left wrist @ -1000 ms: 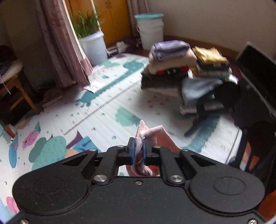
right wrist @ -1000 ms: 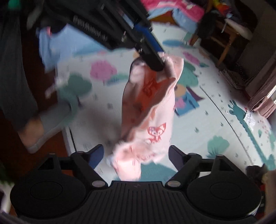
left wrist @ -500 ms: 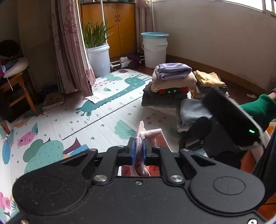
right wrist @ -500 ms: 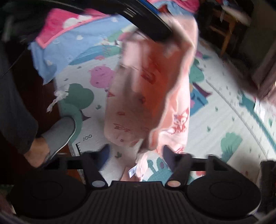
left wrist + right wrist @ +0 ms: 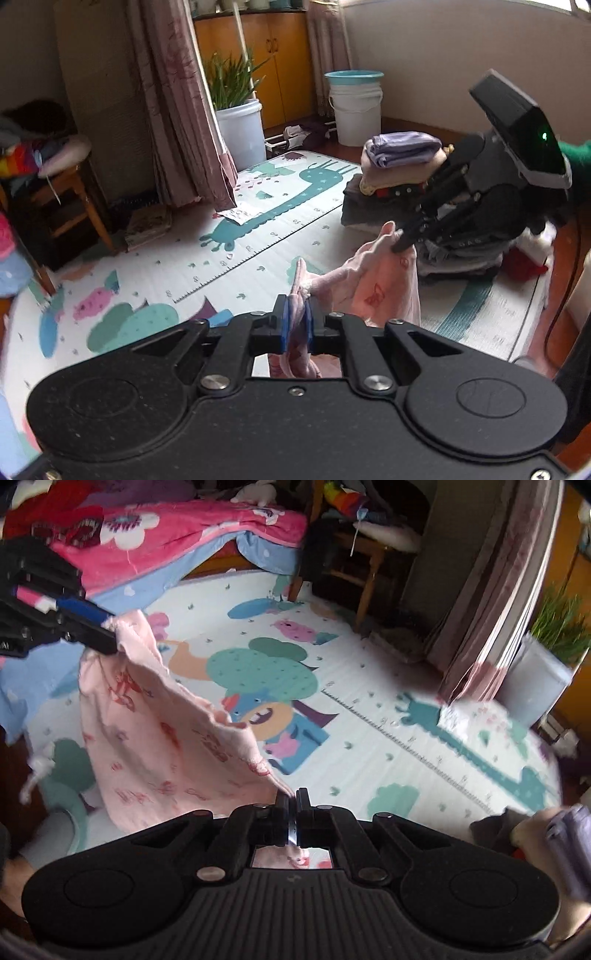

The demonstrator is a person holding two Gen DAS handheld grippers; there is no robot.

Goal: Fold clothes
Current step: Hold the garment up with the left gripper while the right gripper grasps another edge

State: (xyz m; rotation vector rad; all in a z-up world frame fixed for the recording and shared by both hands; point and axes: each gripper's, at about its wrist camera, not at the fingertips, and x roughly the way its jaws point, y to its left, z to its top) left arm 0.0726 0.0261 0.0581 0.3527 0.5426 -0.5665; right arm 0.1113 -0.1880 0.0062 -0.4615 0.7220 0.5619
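Pink garment hangs above the play mat, spanned between both grippers for spreading. Left gripper fingers clenched on one corner; right gripper, just closed, pinches another at 2 o'clock.

garment: pink, red prints | mat: white, teal cartoons

Left gripper clamped — right gripper just closed, fingers pinching.
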